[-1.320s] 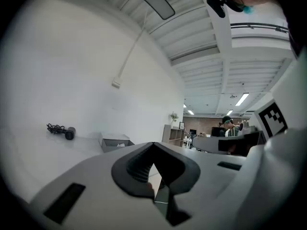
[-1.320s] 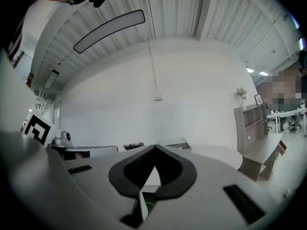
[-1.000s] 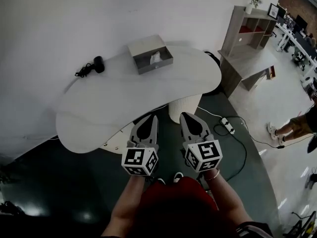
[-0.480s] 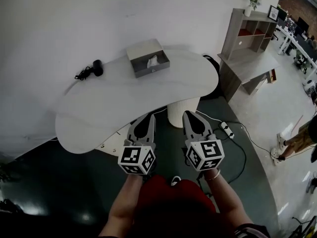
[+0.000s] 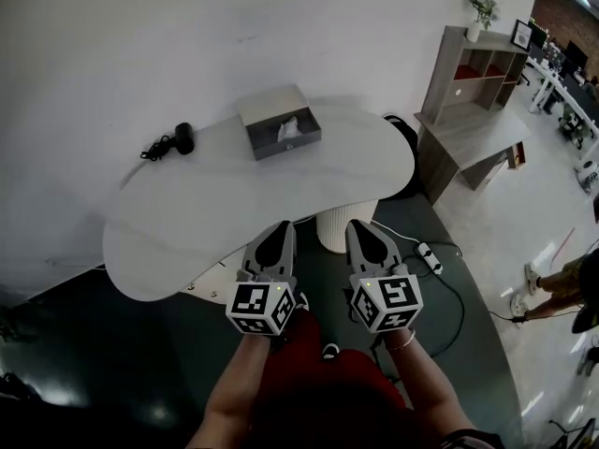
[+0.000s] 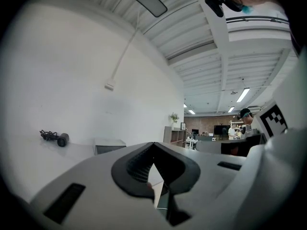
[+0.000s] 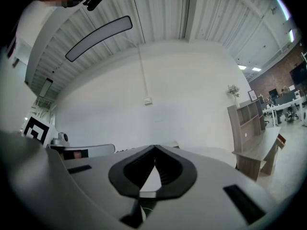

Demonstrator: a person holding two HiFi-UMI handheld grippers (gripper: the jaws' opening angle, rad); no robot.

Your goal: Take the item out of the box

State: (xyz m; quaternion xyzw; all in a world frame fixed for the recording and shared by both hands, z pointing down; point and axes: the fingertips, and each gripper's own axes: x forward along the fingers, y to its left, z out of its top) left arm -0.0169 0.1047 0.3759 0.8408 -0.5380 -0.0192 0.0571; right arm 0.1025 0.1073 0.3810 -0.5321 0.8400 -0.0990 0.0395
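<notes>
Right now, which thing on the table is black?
The small corded gadget at the table's left end; the other thing, the open box, is grey.

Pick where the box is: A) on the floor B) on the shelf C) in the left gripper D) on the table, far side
D: the box sits on the table near its far edge. The left gripper and right gripper are shut, empty and short of it.
</notes>
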